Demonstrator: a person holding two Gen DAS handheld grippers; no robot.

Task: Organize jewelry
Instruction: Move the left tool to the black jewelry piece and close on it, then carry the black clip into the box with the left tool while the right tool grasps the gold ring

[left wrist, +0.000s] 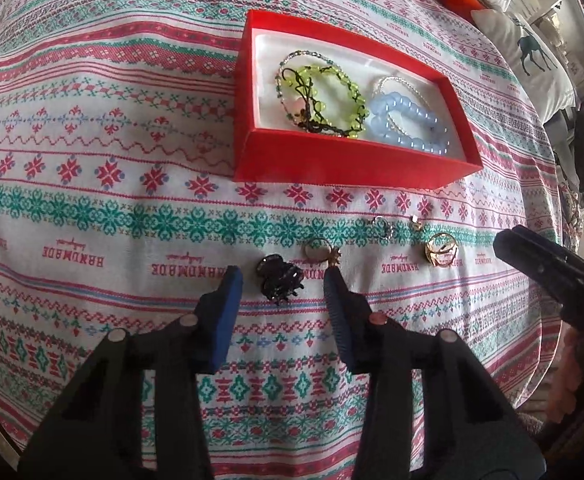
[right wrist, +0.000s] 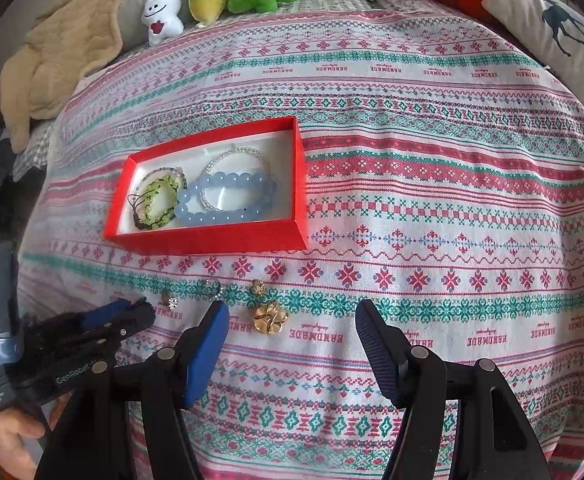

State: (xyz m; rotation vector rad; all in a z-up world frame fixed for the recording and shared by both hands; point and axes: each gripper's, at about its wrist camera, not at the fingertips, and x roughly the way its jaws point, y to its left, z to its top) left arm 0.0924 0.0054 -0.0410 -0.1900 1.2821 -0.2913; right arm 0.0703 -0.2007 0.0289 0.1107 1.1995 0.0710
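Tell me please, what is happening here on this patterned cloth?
A person holding a gripper in each hand is sorting jewelry. The red box already holds the green bracelet and the blue bracelet. Small pieces lie on the cloth in front of it. The left gripper points down with the black flower-shaped piece between its open fingers, not gripped. The right gripper is open beside the gold brooch, holding nothing.

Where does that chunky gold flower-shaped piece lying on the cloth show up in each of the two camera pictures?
Left wrist view: the gold flower piece lies right of centre, below the red box's right corner.
Right wrist view: the gold flower piece lies left of centre, below the box's front wall.
Shared landmark: the red box with bracelets.
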